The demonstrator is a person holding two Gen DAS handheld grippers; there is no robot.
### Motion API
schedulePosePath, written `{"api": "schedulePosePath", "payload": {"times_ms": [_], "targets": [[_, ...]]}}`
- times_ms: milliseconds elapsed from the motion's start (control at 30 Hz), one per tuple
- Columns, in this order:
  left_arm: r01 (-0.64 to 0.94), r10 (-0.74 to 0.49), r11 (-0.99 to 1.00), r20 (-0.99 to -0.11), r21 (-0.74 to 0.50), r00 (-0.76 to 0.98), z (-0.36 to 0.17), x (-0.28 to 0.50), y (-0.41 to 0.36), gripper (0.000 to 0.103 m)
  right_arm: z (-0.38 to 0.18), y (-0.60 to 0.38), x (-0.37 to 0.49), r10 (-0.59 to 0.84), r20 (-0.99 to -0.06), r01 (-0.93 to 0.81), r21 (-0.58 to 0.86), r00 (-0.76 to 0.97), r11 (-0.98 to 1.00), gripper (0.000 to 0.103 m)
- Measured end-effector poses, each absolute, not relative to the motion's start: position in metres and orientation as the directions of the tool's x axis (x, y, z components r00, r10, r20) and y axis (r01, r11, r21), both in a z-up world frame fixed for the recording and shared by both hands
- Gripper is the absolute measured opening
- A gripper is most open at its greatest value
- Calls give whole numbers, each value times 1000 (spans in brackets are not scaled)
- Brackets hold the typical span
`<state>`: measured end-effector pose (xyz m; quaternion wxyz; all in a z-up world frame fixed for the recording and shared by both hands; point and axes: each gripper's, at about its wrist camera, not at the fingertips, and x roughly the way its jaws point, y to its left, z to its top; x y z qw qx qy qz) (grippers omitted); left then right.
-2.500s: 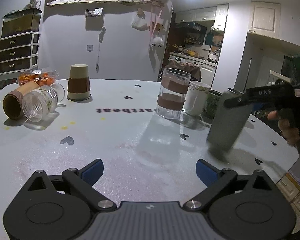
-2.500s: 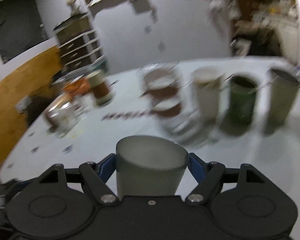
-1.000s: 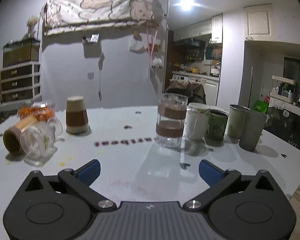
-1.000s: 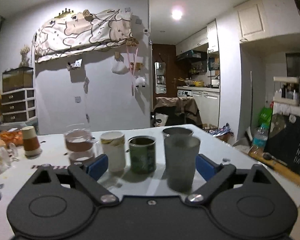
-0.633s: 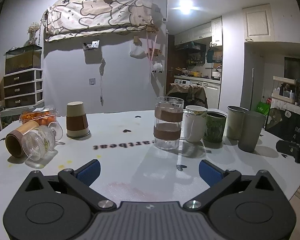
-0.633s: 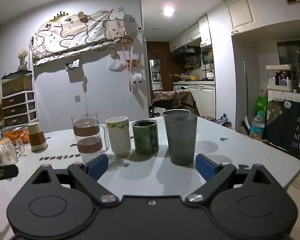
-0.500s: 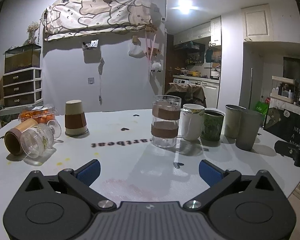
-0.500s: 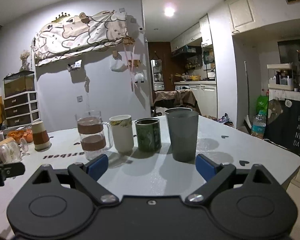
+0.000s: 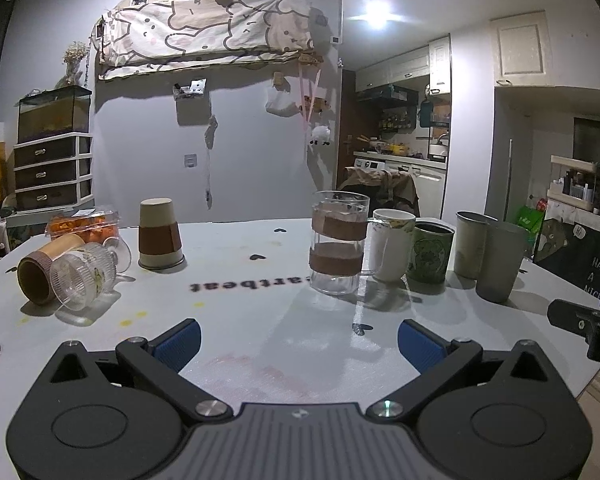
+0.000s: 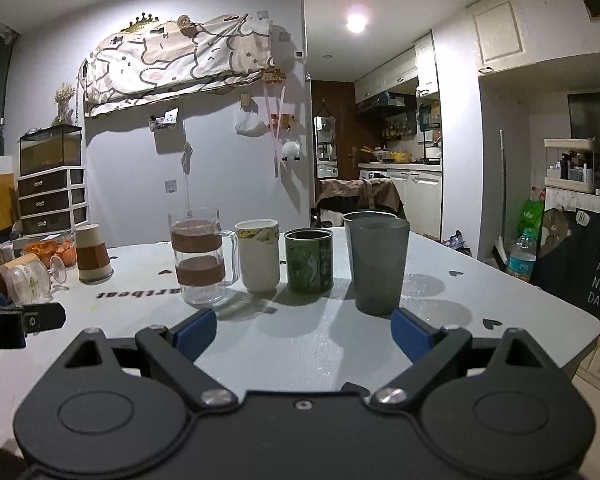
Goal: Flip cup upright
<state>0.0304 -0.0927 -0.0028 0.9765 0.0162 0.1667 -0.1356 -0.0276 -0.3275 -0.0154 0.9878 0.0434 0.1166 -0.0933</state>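
Note:
A row of upright cups stands on the white table (image 9: 240, 320): a glass mug with brown bands (image 9: 339, 253), a white mug (image 9: 392, 245), a green mug (image 9: 431, 255), a metal cup (image 9: 471, 244) and a grey cup (image 9: 500, 266). The grey cup (image 10: 377, 266) stands upright just beyond my right gripper (image 10: 303, 331), which is open and empty. A paper cup (image 9: 159, 234) stands upside down at the left. A clear ribbed glass (image 9: 85, 276) and a brown tube cup (image 9: 44, 274) lie on their sides. My left gripper (image 9: 299, 342) is open and empty.
A clear box of orange food (image 9: 83, 225) sits behind the lying cups. The table's right edge (image 10: 560, 344) is close to the grey cup. A drawer unit (image 9: 52, 180) stands by the far wall.
The right gripper let go of the grey cup, which now stands upright in the row, and drew back. Both grippers have pulled back from the table a little.

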Motion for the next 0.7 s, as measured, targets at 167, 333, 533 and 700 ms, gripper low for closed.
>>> {"api": "schedulePosePath", "payload": {"times_ms": [167, 333, 533, 700], "targets": [[264, -255, 964, -330, -16, 909, -3, 29, -91, 103, -15, -326, -28, -169, -238, 188, 57, 956, 981, 95], [265, -255, 964, -329, -15, 909, -3, 29, -91, 103, -15, -325, -28, -168, -238, 186, 57, 957, 981, 95], [265, -254, 964, -330, -14, 909, -3, 29, -91, 103, -16, -325, -28, -167, -240, 186, 56, 956, 981, 95], [265, -254, 964, -328, -11, 910, -3, 28, -89, 103, -16, -325, -28, -167, -240, 185, 57, 956, 981, 95]]}}
